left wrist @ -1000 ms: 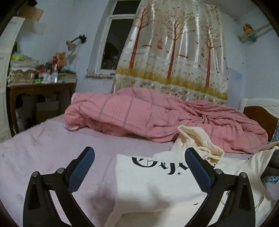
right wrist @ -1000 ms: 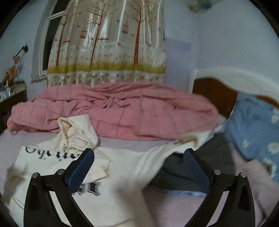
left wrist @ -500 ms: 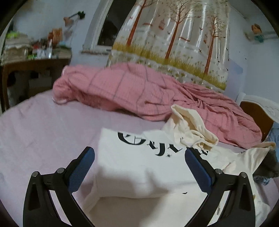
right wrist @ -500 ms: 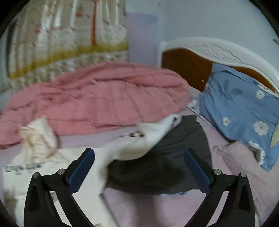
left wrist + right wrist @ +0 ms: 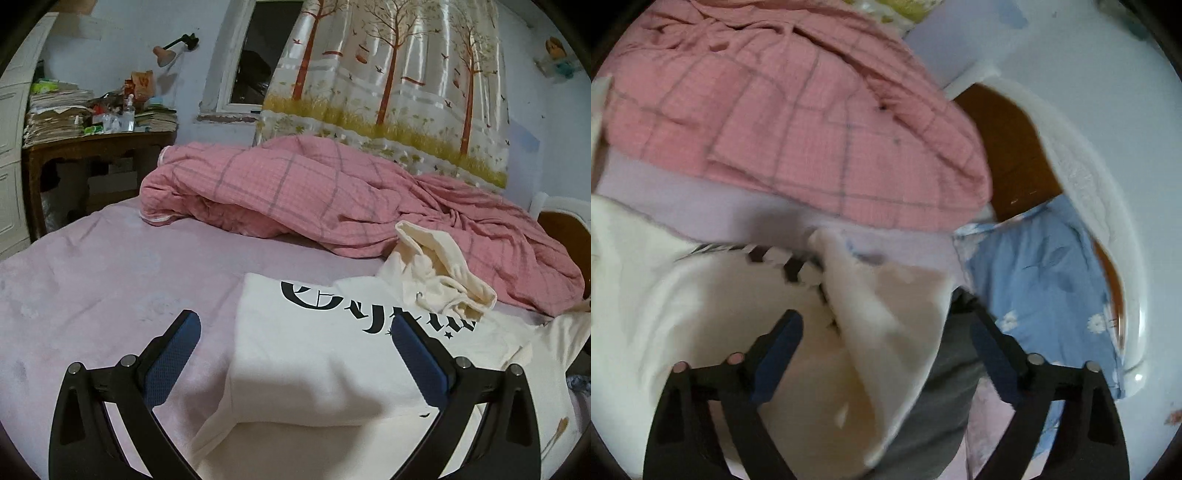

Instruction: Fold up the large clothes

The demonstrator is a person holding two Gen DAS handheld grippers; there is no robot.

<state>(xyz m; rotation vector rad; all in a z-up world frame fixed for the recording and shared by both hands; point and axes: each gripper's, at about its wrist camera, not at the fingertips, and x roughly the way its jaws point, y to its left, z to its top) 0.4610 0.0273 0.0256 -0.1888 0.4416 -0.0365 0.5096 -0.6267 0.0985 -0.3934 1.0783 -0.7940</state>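
While both grippers hover jaws apart, the right gripper (image 5: 886, 332), just narrowing, straddles the cream hoodie's (image 5: 332, 354) sleeve (image 5: 886, 314); the left gripper (image 5: 295, 332) grips nothing.

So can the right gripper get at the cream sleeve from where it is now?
Probably yes. The right gripper has just been closing a little but its jaws stand apart, with the cream sleeve running up between them over the grey garment. Nothing covers it, though the view is blurred.
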